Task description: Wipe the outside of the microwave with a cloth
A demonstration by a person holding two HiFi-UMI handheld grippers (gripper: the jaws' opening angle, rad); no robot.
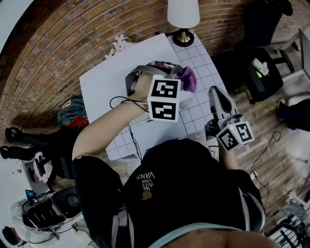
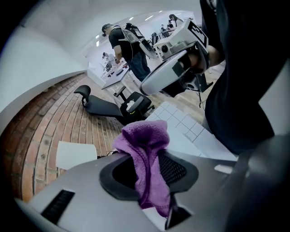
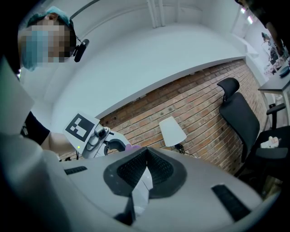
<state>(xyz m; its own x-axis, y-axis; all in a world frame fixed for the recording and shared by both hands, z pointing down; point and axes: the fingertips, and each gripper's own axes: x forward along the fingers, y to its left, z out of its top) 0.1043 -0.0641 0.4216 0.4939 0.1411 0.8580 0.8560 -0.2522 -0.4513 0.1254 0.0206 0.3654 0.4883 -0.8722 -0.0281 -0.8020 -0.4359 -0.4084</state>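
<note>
A person standing at a white gridded table (image 1: 202, 62) holds the left gripper (image 1: 180, 72) out over a plain white surface (image 1: 118, 72) that stands on the table; from above it cannot be told whether this is the microwave. The left gripper's jaws are clamped on a purple cloth (image 1: 189, 79), which in the left gripper view (image 2: 145, 168) bunches up above the closed jaws and hangs down between them (image 2: 143, 144). The cloth sits at the right edge of the white surface, near the gridded part of the table. The right gripper (image 1: 215, 91) is held lower and to the right, off the table's edge and well apart from the cloth. Its own view (image 3: 145, 168) shows the jaws pressed together with nothing between them. A white-shaded lamp (image 1: 183, 13) stands at the table's far end against a brick wall (image 1: 72, 43), and a black office chair (image 1: 261, 77) stands to the right on the wooden floor (image 1: 264, 133)
</note>
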